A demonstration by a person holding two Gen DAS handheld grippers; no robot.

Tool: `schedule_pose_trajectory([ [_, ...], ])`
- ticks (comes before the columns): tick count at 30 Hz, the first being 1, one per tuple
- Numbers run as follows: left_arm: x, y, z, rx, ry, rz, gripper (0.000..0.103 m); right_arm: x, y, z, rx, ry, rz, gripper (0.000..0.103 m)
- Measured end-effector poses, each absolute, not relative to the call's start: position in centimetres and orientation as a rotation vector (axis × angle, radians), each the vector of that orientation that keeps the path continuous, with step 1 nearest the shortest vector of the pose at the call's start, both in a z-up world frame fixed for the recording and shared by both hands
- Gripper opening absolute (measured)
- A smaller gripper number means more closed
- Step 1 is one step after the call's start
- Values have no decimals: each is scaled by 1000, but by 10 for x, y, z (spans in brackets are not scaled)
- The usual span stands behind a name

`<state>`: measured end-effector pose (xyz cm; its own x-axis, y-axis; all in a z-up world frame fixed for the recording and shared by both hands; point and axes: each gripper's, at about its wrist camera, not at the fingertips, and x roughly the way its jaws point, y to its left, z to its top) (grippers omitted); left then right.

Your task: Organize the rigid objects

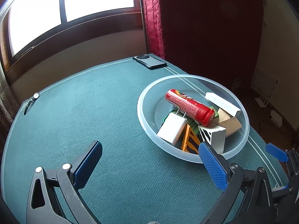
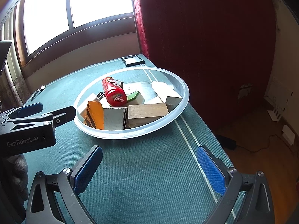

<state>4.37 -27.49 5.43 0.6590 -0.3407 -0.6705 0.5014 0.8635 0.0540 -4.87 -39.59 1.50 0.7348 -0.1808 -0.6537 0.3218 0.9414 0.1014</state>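
both grippers, left and right, are hanging with jaws wide apart and holding nothing, near the bowl, probably because the sorting is done or not yet started. the bowl is sitting toward the table's right edge, gathering everything rigid: the red can is lying on top, the wood block and white charger are leaning below it. a phone is lying at the far edge, a watch far left.

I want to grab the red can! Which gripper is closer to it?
Left. The left gripper sits at the bowl's near rim, close to the red can. The right gripper hangs back from the bowl, open and empty.
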Motion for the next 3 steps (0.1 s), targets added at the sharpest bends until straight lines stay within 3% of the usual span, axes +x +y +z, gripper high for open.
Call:
schedule_pose_trajectory([
  [3,44,-275,52,252,711,-481,103,-48,-396,15,214,694,-279,102],
])
